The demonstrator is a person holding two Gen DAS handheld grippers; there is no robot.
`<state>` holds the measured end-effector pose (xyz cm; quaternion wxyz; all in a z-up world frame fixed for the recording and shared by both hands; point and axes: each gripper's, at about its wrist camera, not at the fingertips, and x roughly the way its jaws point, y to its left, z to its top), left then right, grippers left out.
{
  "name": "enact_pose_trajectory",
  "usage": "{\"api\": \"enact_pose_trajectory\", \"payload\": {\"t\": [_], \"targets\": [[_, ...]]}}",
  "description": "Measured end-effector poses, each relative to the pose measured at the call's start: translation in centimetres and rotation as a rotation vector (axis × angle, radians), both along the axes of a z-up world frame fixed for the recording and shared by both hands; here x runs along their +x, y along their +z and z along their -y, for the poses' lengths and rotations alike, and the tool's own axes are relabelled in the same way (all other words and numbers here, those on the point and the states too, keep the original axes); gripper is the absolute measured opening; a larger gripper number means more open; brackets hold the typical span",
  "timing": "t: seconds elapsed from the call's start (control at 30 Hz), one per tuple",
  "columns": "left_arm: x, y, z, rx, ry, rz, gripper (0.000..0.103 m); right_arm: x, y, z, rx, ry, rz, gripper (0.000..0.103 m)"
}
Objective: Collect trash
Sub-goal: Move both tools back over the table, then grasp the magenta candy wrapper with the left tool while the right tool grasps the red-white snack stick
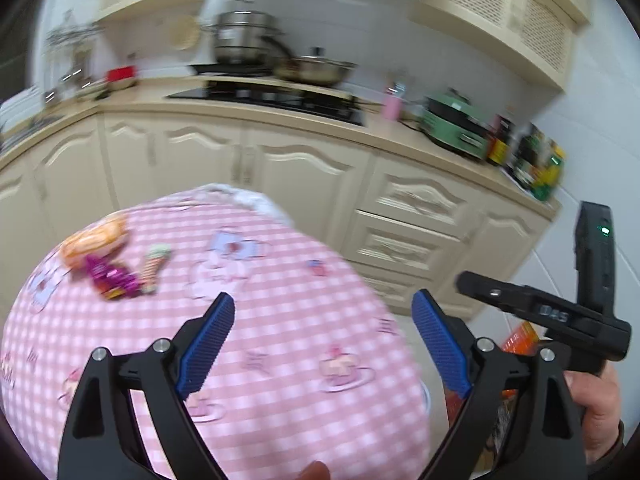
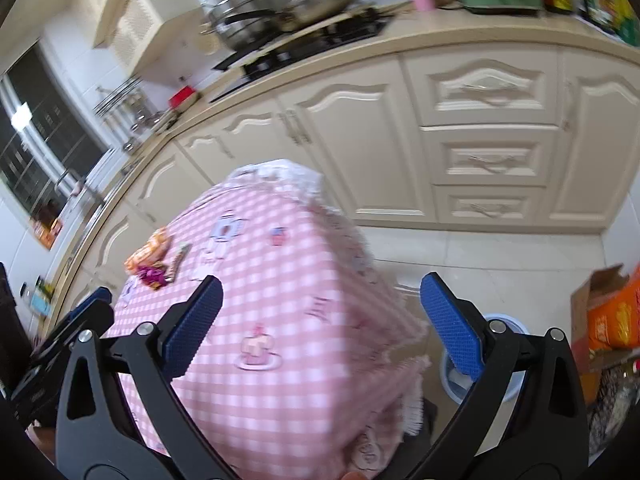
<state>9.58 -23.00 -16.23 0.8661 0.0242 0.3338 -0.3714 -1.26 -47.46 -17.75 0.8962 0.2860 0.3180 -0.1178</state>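
The trash lies in a small group at the far left part of the table (image 1: 280,320): an orange wrapper (image 1: 94,238), a purple wrapper (image 1: 110,276) touching it, and a small ice-cream cone packet (image 1: 154,266) just beside the purple one. All three rest on the pink checked tablecloth (image 2: 280,280). The left gripper (image 1: 324,340) is wide open and holds nothing; the right gripper (image 2: 320,320) is also wide open and empty. Both are above the near side of the table, well apart from the trash. A light blue bin (image 2: 500,322) stands on the floor to the right. I think the thin wrappers can slip from the pads, or a low approach can catch the cloth and drag it. Both pictures are blurred, so no writing on the wrappers can be read
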Motion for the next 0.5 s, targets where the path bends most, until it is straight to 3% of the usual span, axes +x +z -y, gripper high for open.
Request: {"api": "enact_pose_trajectory", "payload": {"t": [0.27, 0.5], "targets": [[5.0, -1.1, -7.5, 0.011, 0.241, 0.000, 0.090, 4.8, 0.6, -4.7, -0.023, 0.114, -0.002, 0.097], [10.1, -4.5, -11.1, 0.043, 0.362, -0.069, 0.091, 8.6, -0.1, -7.8, -0.048, 0.184, -0.028, 0.097]]}}
